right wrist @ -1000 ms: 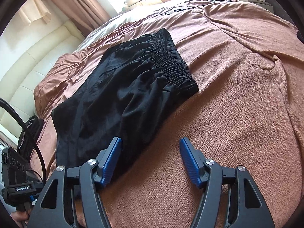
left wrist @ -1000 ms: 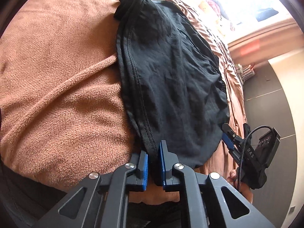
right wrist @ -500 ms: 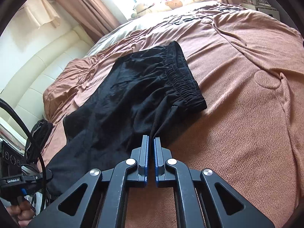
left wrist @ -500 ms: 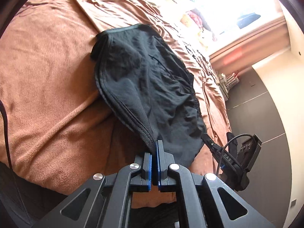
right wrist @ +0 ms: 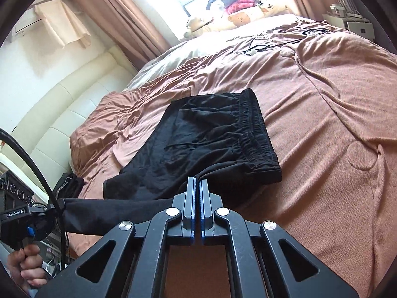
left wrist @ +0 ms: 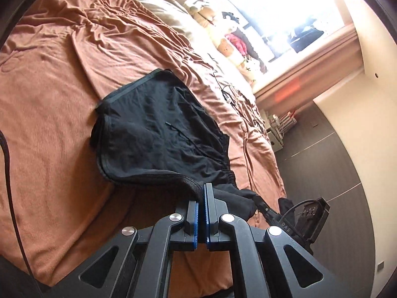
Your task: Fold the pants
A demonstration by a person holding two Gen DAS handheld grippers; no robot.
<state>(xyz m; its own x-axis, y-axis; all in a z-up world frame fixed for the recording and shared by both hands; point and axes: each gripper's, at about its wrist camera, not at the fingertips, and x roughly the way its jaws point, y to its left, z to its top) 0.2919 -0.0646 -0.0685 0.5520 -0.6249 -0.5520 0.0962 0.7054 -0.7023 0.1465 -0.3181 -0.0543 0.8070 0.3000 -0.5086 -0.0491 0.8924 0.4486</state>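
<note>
Black pants (left wrist: pixel 158 134) lie on a brown bed cover (left wrist: pixel 49 114), their near edge lifted off it. My left gripper (left wrist: pixel 201 186) is shut on the hemmed near corner of the pants. My right gripper (right wrist: pixel 197 180) is shut on the near edge of the pants (right wrist: pixel 198 134), close below the gathered waistband (right wrist: pixel 258 134). The fabric stretches taut between the two grips. In the right wrist view the left gripper (right wrist: pixel 55 204) shows at lower left with cloth in its tip, held by a person's hand (right wrist: pixel 27 263). In the left wrist view the right gripper (left wrist: pixel 259 202) shows at lower right.
The far end of the bed holds a pale sheet (right wrist: pixel 223 37), soft toys and clothes (right wrist: pixel 245 12) and thin cables (right wrist: pixel 270 44). A cream padded headboard (right wrist: pixel 62 104) runs on the left, dark floor (left wrist: pixel 342 164) on the right. Curtains (right wrist: pixel 119 10) frame a bright window.
The right gripper closed from wide open onto the pants' near edge. Both grippers rose, lifting the near edge off the cover and pulling it tight between them.
</note>
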